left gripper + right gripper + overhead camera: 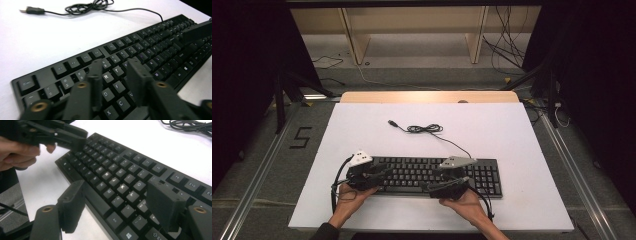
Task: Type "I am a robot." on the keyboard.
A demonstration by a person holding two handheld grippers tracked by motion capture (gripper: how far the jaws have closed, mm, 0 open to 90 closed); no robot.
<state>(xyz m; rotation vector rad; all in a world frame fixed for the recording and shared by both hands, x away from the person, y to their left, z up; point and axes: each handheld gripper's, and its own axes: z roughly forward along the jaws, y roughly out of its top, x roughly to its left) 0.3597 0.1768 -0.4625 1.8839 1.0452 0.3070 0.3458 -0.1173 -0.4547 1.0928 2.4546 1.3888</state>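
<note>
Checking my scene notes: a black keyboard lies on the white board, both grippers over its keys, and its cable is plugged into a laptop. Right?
Not quite. The high view shows the keyboard cable lying coiled on the white board, its plug free. The rest holds.

The left tool (116,75) hides several keys of the keyboard (150,47) (its right end is cut off).

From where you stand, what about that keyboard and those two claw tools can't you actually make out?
- High view: letters on the keyboard keys are too small to read.
- Left gripper view: the blurred fingers of the left gripper cover keys beneath; whether they touch cannot be told.
- Right gripper view: the right gripper hides keys, and the cable is cut off by the top edge.
- High view: the cable's USB plug is too small for detail.
</note>
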